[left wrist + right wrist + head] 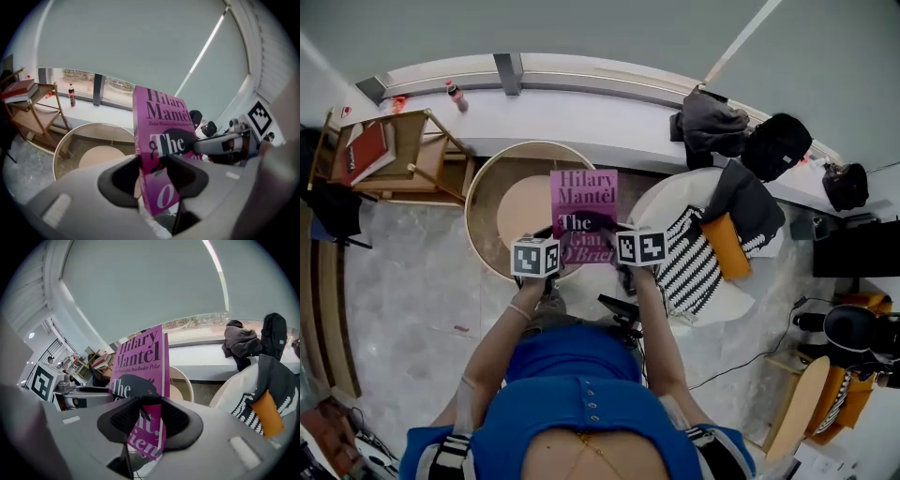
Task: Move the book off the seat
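Left gripper (pixel 152 174) clamping book (pixel 161 124), right gripper (pixel 151 419) likewise

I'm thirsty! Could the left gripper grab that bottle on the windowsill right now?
Probably not. The left gripper is shut on the pink book, so it is busy, and the bottle stands far off on the sill.

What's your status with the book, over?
Left tongs and right tongs shut on pink book. Book aloft, off the seat. Round table beneath.
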Action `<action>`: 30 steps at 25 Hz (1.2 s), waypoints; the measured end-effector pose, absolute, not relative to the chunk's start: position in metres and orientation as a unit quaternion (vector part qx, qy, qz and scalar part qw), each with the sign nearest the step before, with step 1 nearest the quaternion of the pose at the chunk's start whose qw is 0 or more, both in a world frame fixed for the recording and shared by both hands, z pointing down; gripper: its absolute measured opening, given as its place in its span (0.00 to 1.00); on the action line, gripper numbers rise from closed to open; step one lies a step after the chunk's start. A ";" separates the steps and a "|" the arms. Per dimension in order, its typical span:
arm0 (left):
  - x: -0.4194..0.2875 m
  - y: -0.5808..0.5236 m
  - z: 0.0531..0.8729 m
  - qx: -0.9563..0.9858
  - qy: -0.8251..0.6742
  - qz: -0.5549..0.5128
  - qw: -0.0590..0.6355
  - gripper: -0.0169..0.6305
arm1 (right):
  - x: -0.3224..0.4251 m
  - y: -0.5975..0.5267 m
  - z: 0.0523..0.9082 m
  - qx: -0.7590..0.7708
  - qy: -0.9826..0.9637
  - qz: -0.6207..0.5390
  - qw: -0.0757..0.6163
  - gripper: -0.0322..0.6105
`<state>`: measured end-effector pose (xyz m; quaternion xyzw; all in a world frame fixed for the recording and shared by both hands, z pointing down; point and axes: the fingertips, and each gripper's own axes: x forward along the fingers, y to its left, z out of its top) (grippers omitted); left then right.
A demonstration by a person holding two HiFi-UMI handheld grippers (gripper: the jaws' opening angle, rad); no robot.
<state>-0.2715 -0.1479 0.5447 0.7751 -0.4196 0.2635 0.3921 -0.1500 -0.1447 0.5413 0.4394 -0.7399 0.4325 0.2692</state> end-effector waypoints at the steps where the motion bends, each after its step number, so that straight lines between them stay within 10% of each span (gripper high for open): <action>1: -0.287 -0.151 0.546 0.773 -0.423 0.263 0.394 0.30 | -0.166 -0.149 0.543 0.436 -0.742 0.432 0.271 0.27; 30: -0.416 -0.182 0.672 0.687 -0.480 0.279 0.469 0.30 | -0.297 -0.205 0.672 0.333 -0.756 0.451 0.338 0.27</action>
